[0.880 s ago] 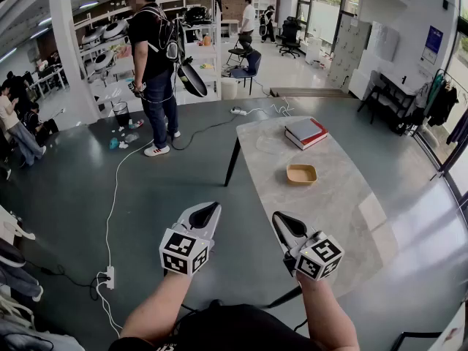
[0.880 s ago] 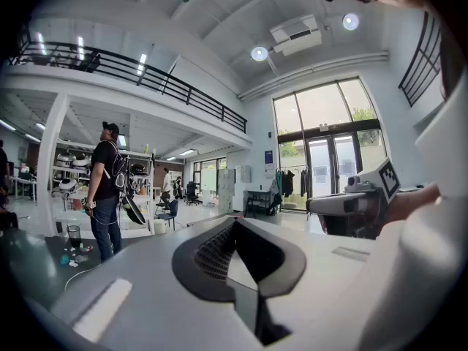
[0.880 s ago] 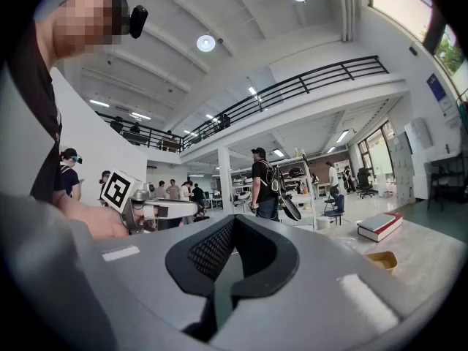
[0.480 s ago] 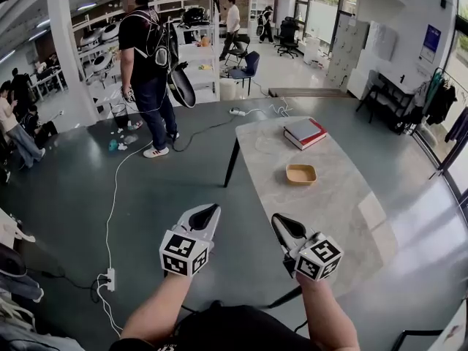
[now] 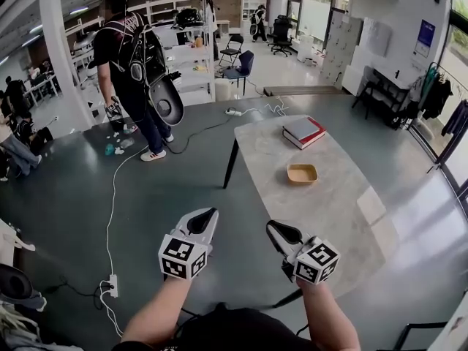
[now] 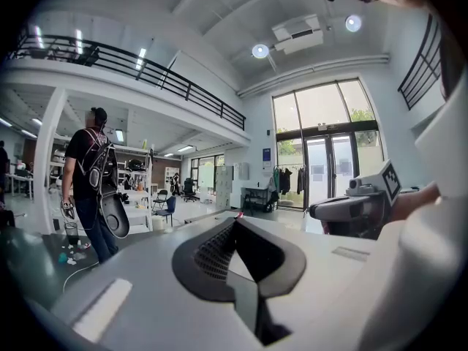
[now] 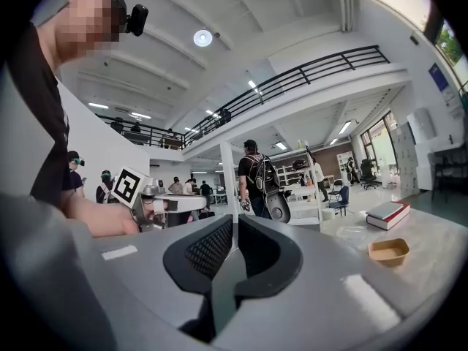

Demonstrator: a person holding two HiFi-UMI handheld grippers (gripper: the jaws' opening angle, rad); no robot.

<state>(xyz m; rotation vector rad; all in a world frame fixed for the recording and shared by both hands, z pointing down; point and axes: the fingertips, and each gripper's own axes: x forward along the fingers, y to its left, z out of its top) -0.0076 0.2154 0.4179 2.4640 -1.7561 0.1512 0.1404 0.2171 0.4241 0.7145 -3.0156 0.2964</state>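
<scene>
Tan tray lies near the middle of the pale, stone-patterned table, well apart from both tongs and beyond the right pair. A stack of books, the top one with a red cover, lies farther along the same table, near its far end.

The left tongs are held in the air over the dark floor, beside the table's near corner. Their jaws are pressed together with nothing between them, as the left gripper view shows. The right tongs hang just beside them above the table's near edge, and their jaws are likewise closed on nothing.

Across the floor a person with a backpack stands by white shelves. A white cable runs to a power strip.
</scene>
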